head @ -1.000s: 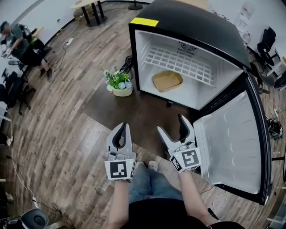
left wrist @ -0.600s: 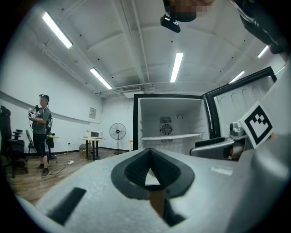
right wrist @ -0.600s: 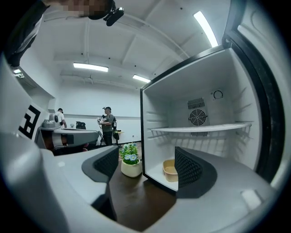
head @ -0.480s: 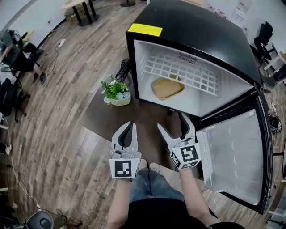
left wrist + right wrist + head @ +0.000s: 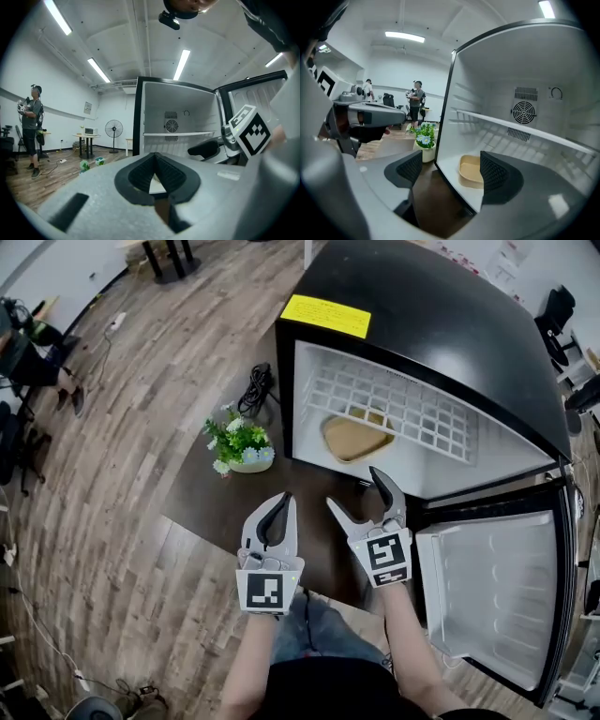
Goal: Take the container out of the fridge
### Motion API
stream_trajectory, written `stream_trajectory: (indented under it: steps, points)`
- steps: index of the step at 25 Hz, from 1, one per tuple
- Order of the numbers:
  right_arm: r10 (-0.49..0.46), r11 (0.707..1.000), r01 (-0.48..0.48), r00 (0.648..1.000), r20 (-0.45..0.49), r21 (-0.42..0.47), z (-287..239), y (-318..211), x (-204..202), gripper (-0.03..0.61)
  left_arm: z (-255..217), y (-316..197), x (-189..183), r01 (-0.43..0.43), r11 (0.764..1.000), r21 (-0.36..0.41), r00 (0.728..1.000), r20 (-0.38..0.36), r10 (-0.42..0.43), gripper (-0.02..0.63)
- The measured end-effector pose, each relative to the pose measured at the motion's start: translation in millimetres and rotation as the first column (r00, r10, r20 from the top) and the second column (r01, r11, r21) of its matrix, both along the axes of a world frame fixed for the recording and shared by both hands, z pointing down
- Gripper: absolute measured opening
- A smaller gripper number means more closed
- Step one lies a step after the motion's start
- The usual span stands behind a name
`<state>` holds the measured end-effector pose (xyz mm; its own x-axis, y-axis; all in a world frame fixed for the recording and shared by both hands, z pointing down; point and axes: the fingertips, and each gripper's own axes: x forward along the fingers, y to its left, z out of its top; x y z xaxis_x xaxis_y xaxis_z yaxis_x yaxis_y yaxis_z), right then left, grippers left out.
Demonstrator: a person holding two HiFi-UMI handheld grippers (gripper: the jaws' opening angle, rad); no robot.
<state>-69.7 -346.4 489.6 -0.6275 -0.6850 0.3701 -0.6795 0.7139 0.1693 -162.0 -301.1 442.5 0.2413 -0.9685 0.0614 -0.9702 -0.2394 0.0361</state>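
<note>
The tan container (image 5: pixel 354 438) lay on the fridge (image 5: pixel 441 315) floor, upper centre, beneath the wire shelf (image 5: pixel 403 407). Outside, the right gripper (image 5: pixel 357 490) was spread and empty, the left gripper (image 5: pixel 279 512) pressed together. Reaching in high could snag the shelf; the shallow rim might slip.

Left gripper (image 5: pixel 280 502) pinched together, right gripper (image 5: pixel 353 488) spread.

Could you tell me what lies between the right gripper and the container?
Only bare dark mat and white fridge floor before the container; the right gripper view shows this.
</note>
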Motion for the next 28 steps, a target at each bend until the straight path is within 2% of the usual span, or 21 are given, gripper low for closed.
stream_trajectory:
  steps: [5, 11, 16, 21, 28]
  points:
    - [-0.088, 0.996, 0.082, 0.982, -0.169, -0.042, 32, -12, -8, 0.38, 17, -17, 2, -0.027, 0.999, -0.021, 1.0, -0.002, 0.027, 0.006]
    - [-0.183, 0.983, 0.16, 0.922, -0.341, -0.093, 59, -26, -14, 0.38, 33, -30, 0, -0.049, 0.998, -0.048, 0.999, -0.007, 0.048, 0.005]
    - [-0.26, 0.966, 0.225, 0.835, -0.484, -0.129, 80, -32, -10, 0.379, 39, -37, 3, -0.061, 0.996, -0.062, 0.998, -0.009, 0.06, 0.006]
    - [-0.294, 0.953, 0.276, 0.745, -0.599, -0.125, 94, -41, -8, 0.368, 50, -41, 9, -0.083, 0.994, -0.075, 0.997, -0.003, 0.083, 0.006]
    - [-0.325, 0.937, 0.316, 0.635, -0.7, -0.149, 107, -54, -5, 0.292, 54, -47, 13, -0.095, 0.992, -0.082, 0.995, -0.018, 0.094, 0.006]
